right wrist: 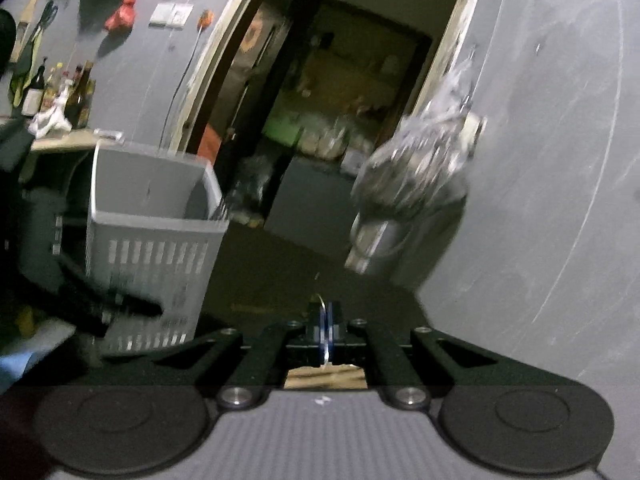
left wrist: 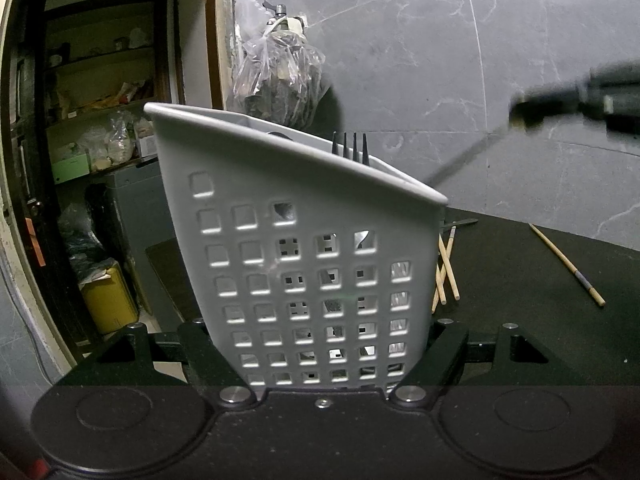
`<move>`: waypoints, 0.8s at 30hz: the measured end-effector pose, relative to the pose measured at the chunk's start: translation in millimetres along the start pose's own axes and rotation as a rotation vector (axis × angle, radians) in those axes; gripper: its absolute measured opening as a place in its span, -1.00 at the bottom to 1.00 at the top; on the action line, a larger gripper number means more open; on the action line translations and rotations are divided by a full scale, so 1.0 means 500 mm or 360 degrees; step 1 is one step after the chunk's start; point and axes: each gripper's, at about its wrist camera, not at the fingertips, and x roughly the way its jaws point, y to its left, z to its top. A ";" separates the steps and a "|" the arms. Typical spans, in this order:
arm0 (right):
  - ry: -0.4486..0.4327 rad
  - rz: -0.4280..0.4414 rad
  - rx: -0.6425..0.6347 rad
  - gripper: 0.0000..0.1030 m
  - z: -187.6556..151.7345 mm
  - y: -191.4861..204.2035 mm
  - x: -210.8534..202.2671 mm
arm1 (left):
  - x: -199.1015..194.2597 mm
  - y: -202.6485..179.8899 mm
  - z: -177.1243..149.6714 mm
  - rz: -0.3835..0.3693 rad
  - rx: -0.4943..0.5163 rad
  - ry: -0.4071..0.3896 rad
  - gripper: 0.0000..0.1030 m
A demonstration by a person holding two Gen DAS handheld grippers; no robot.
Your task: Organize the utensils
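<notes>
The left hand-held gripper clamps the tilted grey utensil basket, a fork inside. Right of the basket, chopsticks lie on the tabletop. The right hand-held gripper pinches a thin utensil (blurred).

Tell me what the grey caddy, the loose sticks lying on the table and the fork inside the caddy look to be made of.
Caddy: likely moulded plastic, matte light grey, with smooth rounded rim and neat square holes. Chopsticks: apparently bamboo or wood, pale tan and unvarnished-looking; another has a grey band. Fork: dark tines only; metal or plastic, can't tell.
</notes>
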 end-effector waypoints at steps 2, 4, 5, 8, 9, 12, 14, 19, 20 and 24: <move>-0.0085 -0.0035 -0.0054 -0.97 0.029 -0.006 -0.016 | -0.002 0.001 0.000 0.0001 -0.0002 -0.0001 0.50; -0.0184 -0.0062 -0.0116 -0.97 0.063 -0.013 -0.035 | -0.002 0.001 0.000 0.0002 -0.0002 -0.0001 0.50; -0.0230 -0.0068 -0.0145 -0.97 0.079 -0.016 -0.043 | -0.002 0.001 0.000 0.0002 -0.0003 -0.0001 0.50; -0.0346 -0.0030 -0.0222 -0.97 0.122 -0.017 -0.058 | -0.003 0.000 0.000 0.0005 -0.0005 -0.0002 0.50; -0.0376 -0.0013 -0.0273 -0.97 0.133 -0.011 -0.061 | -0.004 0.000 -0.001 0.0006 -0.0005 -0.0002 0.50; -0.0405 0.0056 -0.0403 -0.97 0.148 0.017 -0.058 | -0.005 0.000 -0.001 0.0006 -0.0007 -0.0002 0.50; -0.0392 0.0134 -0.0460 -0.97 0.151 0.034 -0.047 | -0.005 0.001 -0.001 0.0006 -0.0006 -0.0002 0.50; -0.0330 0.0298 -0.0582 -0.97 0.150 0.092 -0.012 | -0.005 0.000 -0.001 0.0005 -0.0007 -0.0002 0.50; -0.0317 0.0326 -0.0599 -0.97 0.148 0.103 -0.008 | -0.005 0.000 -0.001 0.0005 -0.0006 -0.0002 0.50; -0.0272 0.0413 -0.0674 -0.97 0.136 0.140 0.025 | -0.005 0.001 -0.002 0.0005 -0.0006 -0.0002 0.50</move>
